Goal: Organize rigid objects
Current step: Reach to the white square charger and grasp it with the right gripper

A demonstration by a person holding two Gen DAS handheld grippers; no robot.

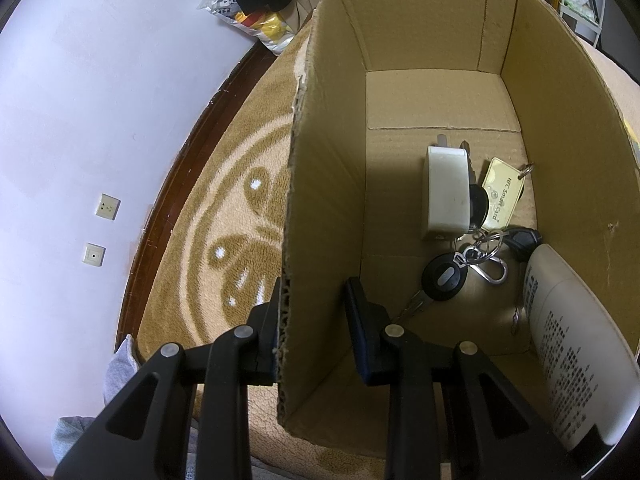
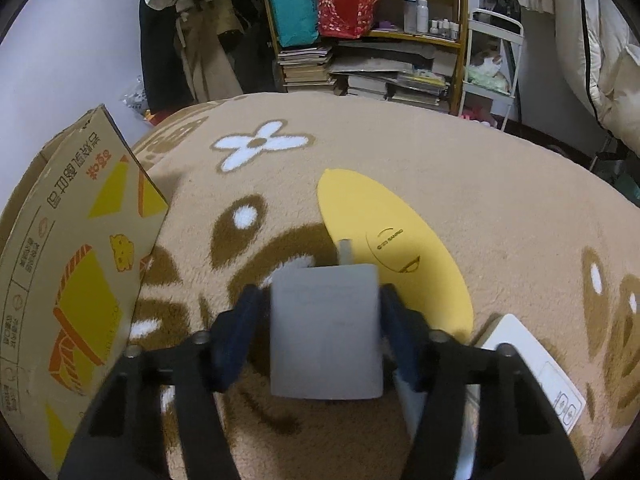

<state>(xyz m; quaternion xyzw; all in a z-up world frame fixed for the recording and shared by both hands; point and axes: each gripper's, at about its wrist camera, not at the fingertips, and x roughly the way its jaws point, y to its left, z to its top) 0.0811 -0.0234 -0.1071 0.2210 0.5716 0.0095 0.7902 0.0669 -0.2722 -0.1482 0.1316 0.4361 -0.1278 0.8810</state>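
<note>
The L gripper (image 1: pixel 312 324) straddled the near-left wall of the cardboard box (image 1: pixel 320 220): one finger sat against the wall's outer face, the other was inside the box w/ a clear gap to the cardboard, so the jaws stood fairly wide and clamped nothing. The box sat on a tan patterned blanket (image 1: pixel 224 208) beside a pale wall w/ two sockets. Inside, on the box floor, lay a white charger plug (image 1: pixel 446 192) w/ prongs pointing to the far end, just beside a cream NFC card tag (image 1: pixel 502 196), a black car key fob (image 1: pixel 444 278) w/ rings and a carabiner clip (image 1: pixel 490 268), and a white bottle (image 1: pixel 580 348) w/ printed text lying along the right wall. The R gripper (image 2: pixel 326 328) was closed on a grey power adapter (image 2: pixel 326 332), one finger on each side of it, its prong pointing fwd; it appeared lifted above the blanket, though contact under it couldn't be told. Ahead of it lay a yellow oval card (image 2: pixel 384 240) on the blanket, and a white flat box (image 2: pixel 532 364) lay near the R finger. The printed outside of the cardboard box stood to the left, well apart from the adapter. Cluttered shelves (image 2: pixel 372 56) stood beyond.
</note>
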